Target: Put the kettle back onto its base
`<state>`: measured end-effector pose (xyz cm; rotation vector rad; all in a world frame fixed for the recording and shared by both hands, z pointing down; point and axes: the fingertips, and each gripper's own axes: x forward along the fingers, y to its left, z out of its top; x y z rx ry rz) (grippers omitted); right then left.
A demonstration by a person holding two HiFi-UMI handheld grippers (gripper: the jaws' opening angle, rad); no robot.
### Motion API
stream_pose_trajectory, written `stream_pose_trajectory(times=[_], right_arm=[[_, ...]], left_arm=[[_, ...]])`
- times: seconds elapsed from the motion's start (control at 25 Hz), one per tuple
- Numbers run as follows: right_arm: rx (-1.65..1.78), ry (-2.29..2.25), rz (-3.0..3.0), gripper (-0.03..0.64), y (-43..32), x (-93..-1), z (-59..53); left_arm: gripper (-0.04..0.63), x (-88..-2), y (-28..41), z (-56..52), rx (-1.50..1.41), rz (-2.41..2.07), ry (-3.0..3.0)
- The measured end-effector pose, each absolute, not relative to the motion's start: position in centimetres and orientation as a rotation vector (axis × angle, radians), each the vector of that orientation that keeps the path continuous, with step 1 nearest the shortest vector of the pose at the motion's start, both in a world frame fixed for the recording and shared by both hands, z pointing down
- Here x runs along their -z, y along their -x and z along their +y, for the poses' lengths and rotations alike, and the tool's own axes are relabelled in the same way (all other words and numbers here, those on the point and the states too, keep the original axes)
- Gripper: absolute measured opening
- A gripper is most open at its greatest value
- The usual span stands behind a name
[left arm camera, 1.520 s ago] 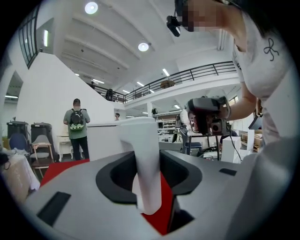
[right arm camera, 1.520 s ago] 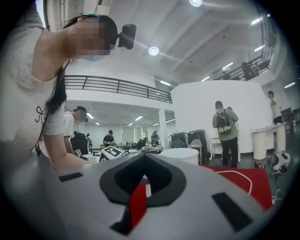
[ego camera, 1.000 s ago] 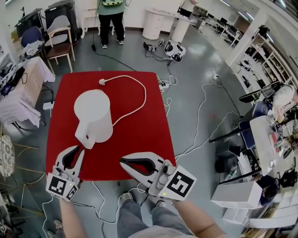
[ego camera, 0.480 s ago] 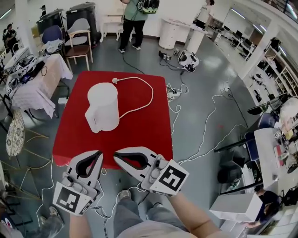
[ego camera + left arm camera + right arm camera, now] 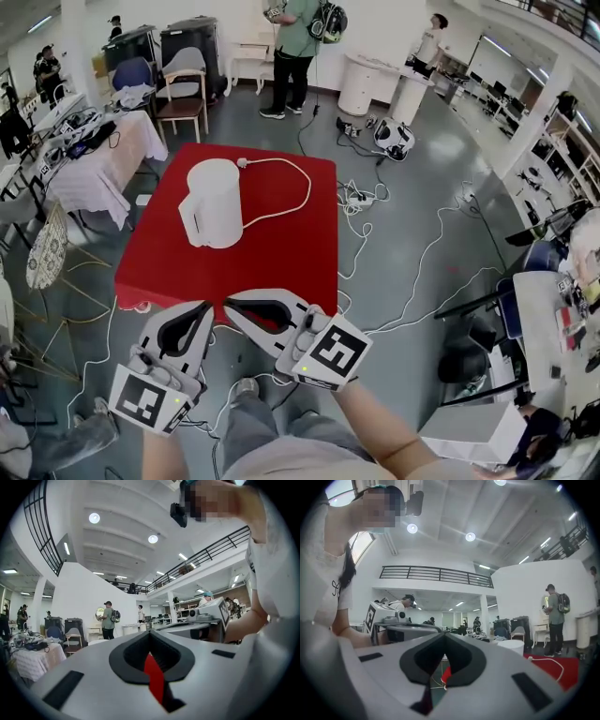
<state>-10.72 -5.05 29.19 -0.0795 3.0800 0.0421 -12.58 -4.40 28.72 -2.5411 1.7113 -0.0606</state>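
Observation:
The white kettle (image 5: pixel 214 202) stands upright on the red table (image 5: pixel 281 253), handle toward the near left. Its white cord (image 5: pixel 298 183) loops from its foot to a plug beside its lid. I cannot make out the base apart from the kettle. Both grippers hang in front of the person's body, short of the table's near edge and well away from the kettle. My left gripper (image 5: pixel 202 307) is shut and empty, as its own view shows (image 5: pixel 149 632). My right gripper (image 5: pixel 228 305) is shut with nothing in it (image 5: pixel 443 635). The right gripper view catches the kettle (image 5: pixel 513 646) far off.
Loose cables (image 5: pixel 412 272) trail over the grey floor right of the table. A cluttered table (image 5: pixel 94 141) and a chair (image 5: pixel 183 94) stand at the left back. People (image 5: pixel 298 37) stand beyond the table near a round white counter (image 5: pixel 361 84).
Both grippers have drawn back from the table toward the body and risen. The left jaws, partly open near the kettle's handle before, have closed empty. The kettle has stayed in place.

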Motion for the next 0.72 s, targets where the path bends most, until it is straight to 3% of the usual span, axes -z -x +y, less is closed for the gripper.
stream_pose_trajectory(times=[0.72], right_arm=[[-0.096, -0.013, 3.070, 0.008, 7.3, -28.0, -1.3]], left_arm=[[0.009, -27.1, 9.2, -1.4, -0.028, 1.779, 2.474]])
